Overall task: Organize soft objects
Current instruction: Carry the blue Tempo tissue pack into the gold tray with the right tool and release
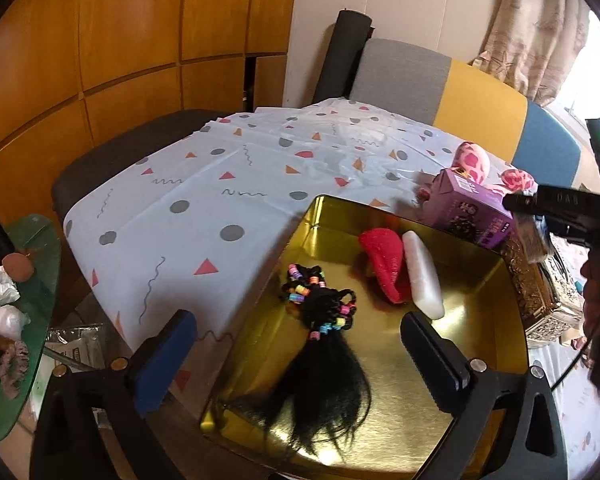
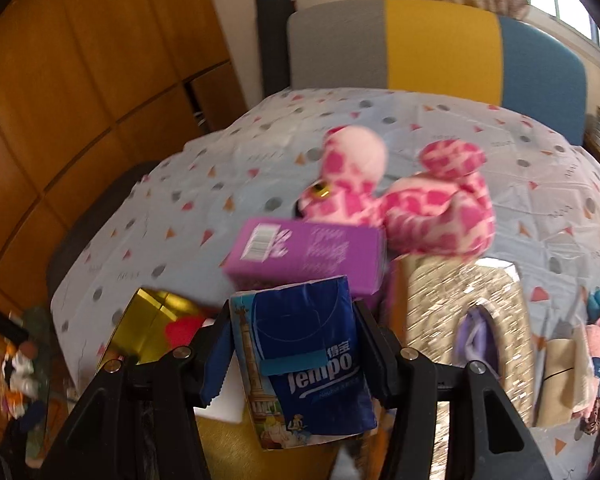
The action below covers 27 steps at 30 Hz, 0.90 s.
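Your left gripper (image 1: pixel 300 344) hangs over the gold tray (image 1: pixel 484 360) with its jaws spread as wide as they go and nothing pressed between the pads. Directly ahead of it, between the two fingers, the black hairpiece (image 1: pixel 324 376) lies on the tray floor, and the bundle of black hair ties with coloured beads (image 1: pixel 320 300) sits just past the fingertips, touching the top of the hair. Farther ahead and toward the right finger, the red sponge (image 1: pixel 384 264) and the white foam block (image 1: pixel 422 276) lie side by side, touching. Beyond the tray's far right corner stands a purple box (image 1: pixel 468 208), and the pink plush toy (image 1: pixel 474 162) shows behind it on the patterned tablecloth (image 1: pixel 204 200).

Your right gripper (image 2: pixel 294 356) is clenched on a blue tissue pack (image 2: pixel 308 360), both pads pressing its sides, the pack upright between them. Just beyond the pack sits the purple box (image 2: pixel 308 256), and past that the pink plush toy (image 2: pixel 412 200). To the right of the fingers stands a glittery gold box (image 2: pixel 460 312); to the left and below, a corner of the gold tray (image 2: pixel 148 320) shows. This view is somewhat blurred.
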Available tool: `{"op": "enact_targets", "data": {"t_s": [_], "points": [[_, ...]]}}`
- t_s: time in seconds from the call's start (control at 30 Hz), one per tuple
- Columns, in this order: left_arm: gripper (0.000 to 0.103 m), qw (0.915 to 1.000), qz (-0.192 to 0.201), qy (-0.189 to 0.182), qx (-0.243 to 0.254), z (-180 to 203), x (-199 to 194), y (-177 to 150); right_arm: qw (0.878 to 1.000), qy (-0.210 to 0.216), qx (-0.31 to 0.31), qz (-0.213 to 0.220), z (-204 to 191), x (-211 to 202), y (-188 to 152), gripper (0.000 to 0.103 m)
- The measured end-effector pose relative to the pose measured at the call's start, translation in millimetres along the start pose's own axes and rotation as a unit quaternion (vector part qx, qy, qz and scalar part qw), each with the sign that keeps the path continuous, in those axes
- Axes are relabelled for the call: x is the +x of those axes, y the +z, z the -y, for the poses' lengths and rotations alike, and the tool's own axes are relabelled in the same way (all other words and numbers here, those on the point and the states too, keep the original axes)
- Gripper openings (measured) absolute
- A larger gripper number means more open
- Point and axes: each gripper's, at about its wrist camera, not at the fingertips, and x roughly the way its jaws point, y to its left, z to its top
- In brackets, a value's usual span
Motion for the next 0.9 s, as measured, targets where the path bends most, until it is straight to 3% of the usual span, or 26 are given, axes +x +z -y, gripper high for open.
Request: {"op": "enact_targets", "data": {"t_s": [0.33, 0.6, 0.9], "points": [[0.103, 0.9999, -0.008, 0.014, -0.004, -14.5, -1.0, -9.2, 0.997, 0.01, -0.052, -0.048, -26.9, 18.5, -42.5, 0.056], [0.103, 0.9998, -0.016, 0.013, -0.002, -21.2, 0.8, -16.1, 0.994, -0.019, -0.081, -0.067, -35.4, 26.2, -73.2, 0.056], [0.103, 0.9997, 0.021, 0.005, 0.013, -16.4, -8.7, -18.8, 0.993, -0.067, -0.077, -0.055, -37.4, 46.7, -57.9, 0.057]]}}
